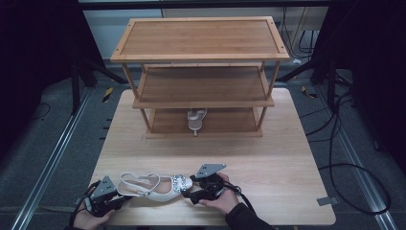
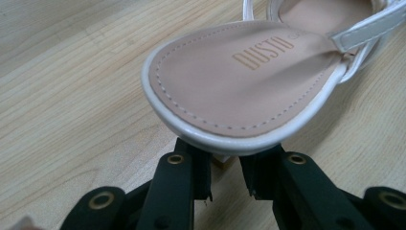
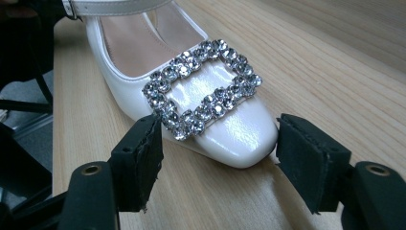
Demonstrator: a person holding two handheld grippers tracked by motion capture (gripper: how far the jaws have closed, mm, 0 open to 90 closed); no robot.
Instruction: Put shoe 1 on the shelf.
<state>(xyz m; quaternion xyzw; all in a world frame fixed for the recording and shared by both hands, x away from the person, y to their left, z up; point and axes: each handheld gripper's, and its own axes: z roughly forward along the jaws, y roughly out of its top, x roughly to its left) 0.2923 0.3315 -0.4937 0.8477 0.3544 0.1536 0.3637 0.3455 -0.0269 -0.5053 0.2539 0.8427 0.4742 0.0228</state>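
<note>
Both tongs sit at the near edge of the wooden table [image 1: 287,158], one at each end of a white slingback shoe [image 1: 155,187]. At the heel end, the left gripper [image 1: 125,197] has its jaws drawn narrow under the overhanging heel seat; in the left gripper view the left gripper [image 2: 225,175] has its pads close on either side of the small tan heel tip [image 2: 221,162], and whether they actually press on it cannot be told. At the toe end, the right gripper [image 1: 187,195] stands with its jaws wide; in the right gripper view the right gripper [image 3: 218,153] has its pads flanking the glossy square toe with a clear gap on both sides, touching nothing. That shoe lies sole-down with its long axis running across the table, roughly parallel to the near edge: the toe, with its rhinestone buckle [image 3: 203,88], points toward the person's right, and the open heel with its strap [image 1: 139,179] points left. Well apart, at the far side of the table, a three-tier wooden rack [image 1: 201,52] holds a second pale shoe [image 1: 196,120] on its lowest shelf, with one end toward the person.
</note>
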